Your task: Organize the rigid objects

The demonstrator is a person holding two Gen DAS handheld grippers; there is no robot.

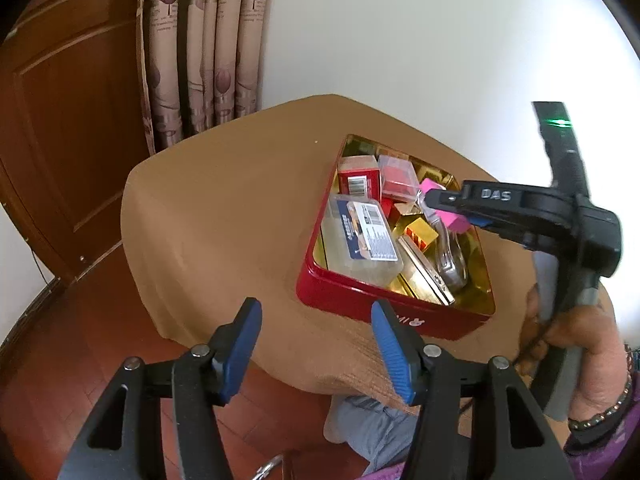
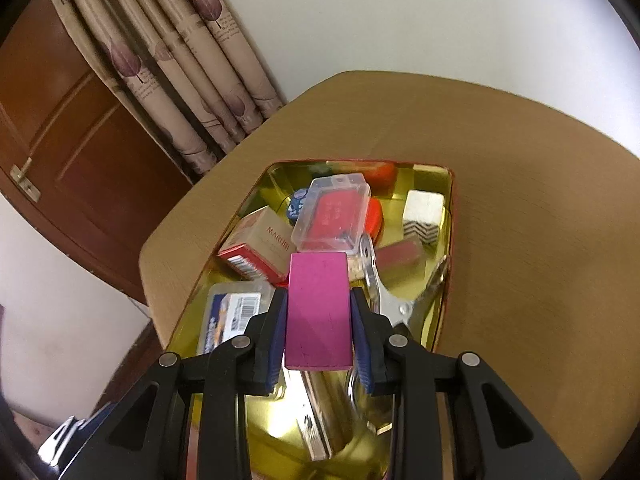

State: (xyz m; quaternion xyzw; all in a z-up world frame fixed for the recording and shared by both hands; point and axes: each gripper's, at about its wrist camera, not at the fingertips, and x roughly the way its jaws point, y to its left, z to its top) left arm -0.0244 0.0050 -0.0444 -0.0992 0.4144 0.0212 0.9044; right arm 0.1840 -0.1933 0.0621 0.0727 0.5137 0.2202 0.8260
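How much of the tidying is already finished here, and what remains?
Done: several boxes and cases already lie in the red tin. In hand: the right hand-held gripper holds a pink block above the tin. Left: putting it in; the tablecloth shows nothing else loose. The left hand-held gripper is open, empty.

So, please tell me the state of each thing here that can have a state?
Left gripper: open, nothing between its fingers.
Right gripper: shut on the pink block, held above the tin.
Red tin: no lid on it, holds many items.
Clear case with red insert: closed, tilted on other items.
Clear box with blue label: closed, lies in the tin.
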